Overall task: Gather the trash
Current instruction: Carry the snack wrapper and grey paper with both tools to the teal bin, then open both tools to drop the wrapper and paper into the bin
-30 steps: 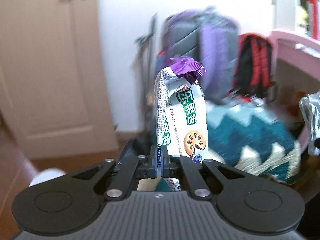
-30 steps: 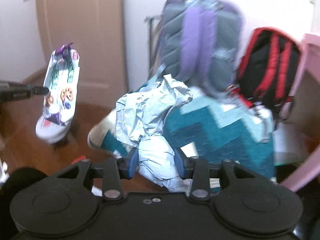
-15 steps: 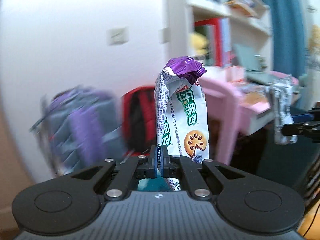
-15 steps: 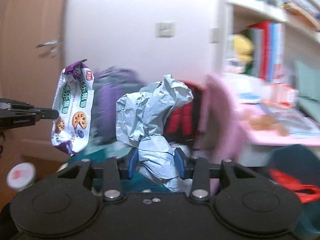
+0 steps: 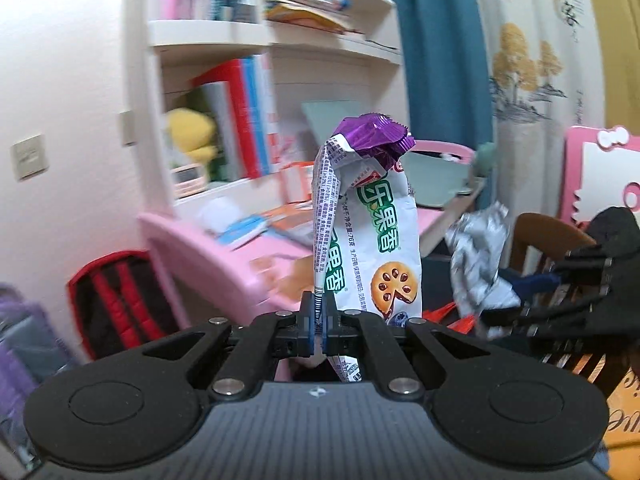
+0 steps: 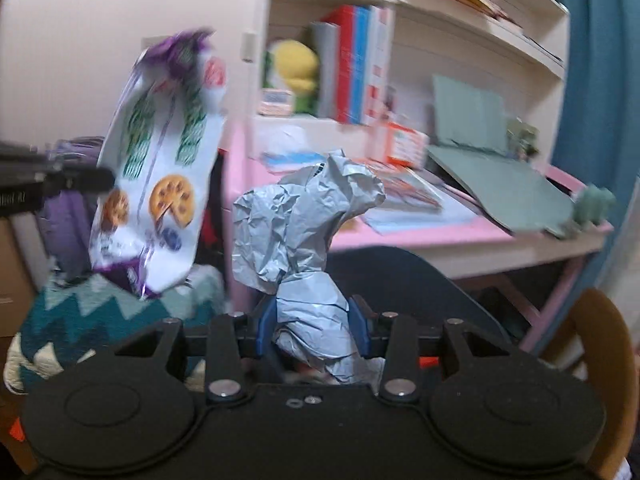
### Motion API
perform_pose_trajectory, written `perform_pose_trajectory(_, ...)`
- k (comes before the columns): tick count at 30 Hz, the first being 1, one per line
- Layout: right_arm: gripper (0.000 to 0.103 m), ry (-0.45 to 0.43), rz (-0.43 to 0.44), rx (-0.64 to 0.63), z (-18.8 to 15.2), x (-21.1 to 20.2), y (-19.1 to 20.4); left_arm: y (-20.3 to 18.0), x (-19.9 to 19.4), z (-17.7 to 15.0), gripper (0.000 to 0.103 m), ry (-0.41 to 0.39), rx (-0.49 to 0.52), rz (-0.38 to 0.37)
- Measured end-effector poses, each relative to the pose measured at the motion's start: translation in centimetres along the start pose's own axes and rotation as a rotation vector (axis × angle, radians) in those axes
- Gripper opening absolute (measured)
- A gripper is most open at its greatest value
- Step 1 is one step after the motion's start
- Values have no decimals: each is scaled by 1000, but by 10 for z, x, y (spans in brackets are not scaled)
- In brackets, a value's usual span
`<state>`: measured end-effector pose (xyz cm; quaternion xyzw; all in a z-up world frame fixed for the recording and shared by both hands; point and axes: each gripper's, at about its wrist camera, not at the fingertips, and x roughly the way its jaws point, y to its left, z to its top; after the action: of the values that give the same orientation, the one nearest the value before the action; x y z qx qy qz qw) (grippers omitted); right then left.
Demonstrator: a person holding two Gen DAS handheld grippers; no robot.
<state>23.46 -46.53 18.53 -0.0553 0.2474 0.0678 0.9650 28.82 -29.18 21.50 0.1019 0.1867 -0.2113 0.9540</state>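
My left gripper [image 5: 319, 320] is shut on a white and purple snack wrapper [image 5: 366, 228] with green lettering and a biscuit picture, held upright in the air. The wrapper also shows at the left of the right wrist view [image 6: 160, 184]. My right gripper [image 6: 312, 328] is shut on a crumpled grey paper wad [image 6: 300, 232], also held up. That wad and the right gripper appear at the right of the left wrist view [image 5: 478, 264].
A pink desk [image 6: 460, 236] with papers and a green folder [image 6: 500, 172] stands ahead under a white bookshelf [image 5: 208, 36]. A dark chair back [image 6: 400, 280] is just beyond the wad. Backpacks [image 5: 116, 300] and a teal zigzag blanket [image 6: 80, 320] lie lower left. Blue curtain [image 5: 444, 60] at right.
Both grippers have swung to the right with their trash still held. The view has gone from the door and backpacks to the pink desk, bookshelf and curtain.
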Motion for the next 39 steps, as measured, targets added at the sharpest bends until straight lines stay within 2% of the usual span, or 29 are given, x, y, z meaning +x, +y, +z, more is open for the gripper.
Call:
perform_pose_trajectory(5,38,40,-40,23,-15,11,-26,-44,43,18,3,26,78,-35)
perform_pose_trajectory(14,38,124,-37,19,-32,39,-35,-89,115,8,3,155,153,-75)
perform_pose_trajectory(21,41,221,-52,21,-44,66,-40,-95,152,-10,3,262,160,-97)
perform_pose_trajectory(28,42,267,-86,5,-48,74,-39,-103,179,-22,3,358,161,-119)
perform_pose_trajectory(35,42,269,-122,-13,-48,77,-37,-108,191,-34,6,435,156,-127)
perform_pose_trajectory(39,43,253,-133,-11,-47,74,-37,-105,193,-38,9,462,119,-138)
